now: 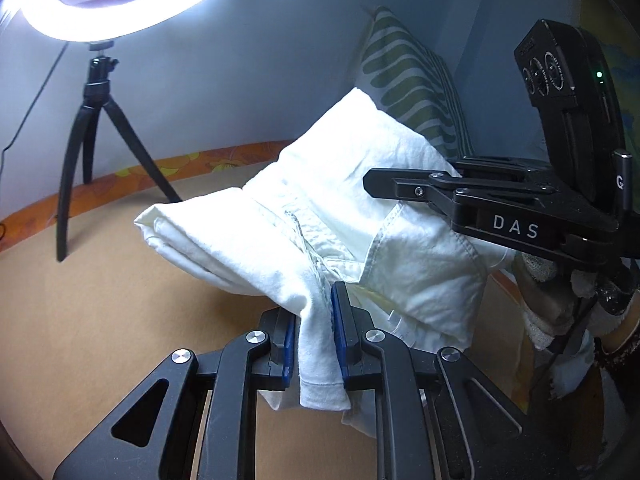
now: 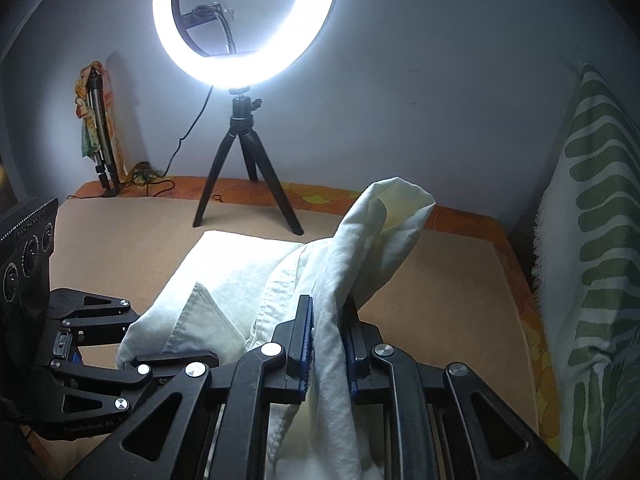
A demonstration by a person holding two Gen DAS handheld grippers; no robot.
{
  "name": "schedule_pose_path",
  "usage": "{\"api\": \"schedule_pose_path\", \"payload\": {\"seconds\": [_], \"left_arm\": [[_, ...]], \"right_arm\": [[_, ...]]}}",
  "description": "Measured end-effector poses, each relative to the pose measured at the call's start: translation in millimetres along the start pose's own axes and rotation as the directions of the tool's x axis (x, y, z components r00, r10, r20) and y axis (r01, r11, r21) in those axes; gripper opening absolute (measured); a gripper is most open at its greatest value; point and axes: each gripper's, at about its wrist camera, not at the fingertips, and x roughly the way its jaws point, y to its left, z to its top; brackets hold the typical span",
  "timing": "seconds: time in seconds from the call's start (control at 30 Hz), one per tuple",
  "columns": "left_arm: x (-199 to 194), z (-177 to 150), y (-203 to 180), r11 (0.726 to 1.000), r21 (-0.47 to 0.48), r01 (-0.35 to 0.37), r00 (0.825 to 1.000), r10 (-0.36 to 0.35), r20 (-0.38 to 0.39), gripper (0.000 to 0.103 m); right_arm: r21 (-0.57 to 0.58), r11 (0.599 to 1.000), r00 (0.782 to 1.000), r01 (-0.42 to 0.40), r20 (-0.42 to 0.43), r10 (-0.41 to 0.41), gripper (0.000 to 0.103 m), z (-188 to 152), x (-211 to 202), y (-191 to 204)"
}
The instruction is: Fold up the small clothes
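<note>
A white garment (image 1: pixel 320 200) with a collar lies partly bunched on the brown surface (image 1: pixel 100 300). At the bottom of the left wrist view, my left gripper (image 1: pixel 314 328) is shut on a fold of its edge, with cloth pinched between the blue pads (image 1: pixel 339 336). My right gripper (image 1: pixel 460 196) comes in from the right, over the collar side. In the right wrist view, my right gripper (image 2: pixel 328 328) is shut on another strip of the white garment (image 2: pixel 240 272). A lifted flap (image 2: pixel 392 216) rises beyond its fingers. My left gripper (image 2: pixel 160 364) sits low on the left, against the cloth.
A lit ring light on a black tripod (image 2: pixel 244 152) stands at the back of the surface, also in the left wrist view (image 1: pixel 92 128). A green-and-white patterned pillow (image 2: pixel 592 240) leans along the right wall. A folded tripod (image 2: pixel 100 132) stands in the far left corner. An orange floral sheet edge (image 2: pixel 320 196) borders the surface.
</note>
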Motion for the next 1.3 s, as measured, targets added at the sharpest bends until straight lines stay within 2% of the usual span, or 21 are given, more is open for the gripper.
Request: {"api": "schedule_pose_path", "payload": {"seconds": [0.2, 0.37, 0.43, 0.47, 0.5, 0.53, 0.57, 0.6, 0.63, 0.7, 0.77, 0.9, 1.3], "left_arm": [[35.8, 13.6, 1.1, 0.999, 0.009, -0.031, 0.999, 0.031, 0.009, 0.014], [57.0, 16.3, 5.5, 0.999, -0.017, -0.040, 0.999, 0.040, -0.011, 0.015], [58.4, 16.5, 7.9, 0.999, -0.012, -0.039, 0.999, 0.038, -0.030, 0.017], [58.5, 17.4, 7.7, 0.999, -0.007, -0.040, 0.999, 0.039, -0.038, 0.019], [56.4, 17.0, 8.3, 0.999, -0.002, -0.040, 0.998, 0.039, -0.053, 0.023], [53.9, 16.4, 9.3, 0.999, -0.004, -0.039, 0.997, 0.039, -0.062, 0.030], [51.3, 15.3, 10.5, 0.999, -0.009, -0.040, 0.997, 0.039, -0.070, 0.037], [47.9, 14.2, 11.7, 0.999, -0.012, -0.041, 0.996, 0.040, -0.074, 0.056], [43.4, 12.9, 13.0, 0.999, -0.014, -0.049, 0.996, 0.048, -0.075, 0.071], [31.0, 10.2, 13.8, 0.993, -0.005, -0.119, 0.991, 0.118, -0.061, 0.080], [22.7, 7.9, 17.3, 0.986, -0.018, -0.164, 0.984, 0.163, -0.068, 0.081], [12.1, 3.8, 24.8, 0.984, -0.055, -0.169, 0.982, 0.163, -0.093, 0.081], [-28.8, -3.6, 3.8, 0.981, -0.024, -0.190, 0.980, 0.189, -0.057, 0.081]], "right_arm": [[0.008, 1.000, 1.000, 0.012, -0.012, -0.012, 0.012, 10.4, 31.0, -30.9], [-0.029, 0.996, 0.995, 0.090, -0.049, -0.091, 0.012, 16.0, 54.0, -44.3], [-0.031, 0.990, 0.987, 0.138, -0.077, -0.140, 0.017, 15.8, 60.8, -51.8], [-0.025, 0.984, 0.980, 0.177, -0.089, -0.178, 0.024, 15.9, 63.0, -55.6], [-0.018, 0.978, 0.973, 0.209, -0.095, -0.210, 0.036, 15.7, 63.6, -59.4], [-0.006, 0.973, 0.968, 0.230, -0.099, -0.229, 0.043, 15.1, 62.9, -63.6], [0.009, 0.970, 0.966, 0.242, -0.096, -0.241, 0.061, 14.5, 60.5, -66.6], [0.022, 0.968, 0.965, 0.251, -0.086, -0.248, 0.073, 13.6, 56.8, -68.5], [0.031, 0.967, 0.965, 0.254, -0.077, -0.251, 0.076, 12.8, 53.3, -70.0], [0.036, 0.966, 0.964, 0.257, -0.071, -0.254, 0.081, 12.2, 47.3, -69.3], [0.036, 0.963, 0.962, 0.267, -0.064, -0.265, 0.085, 11.1, 42.4, -68.2], [0.055, 0.966, 0.967, 0.252, -0.062, -0.248, 0.087, 8.0, 35.7, -66.1], [0.054, 0.968, 0.969, 0.244, -0.040, -0.242, 0.089, -0.1, -0.3, -26.0]]}}
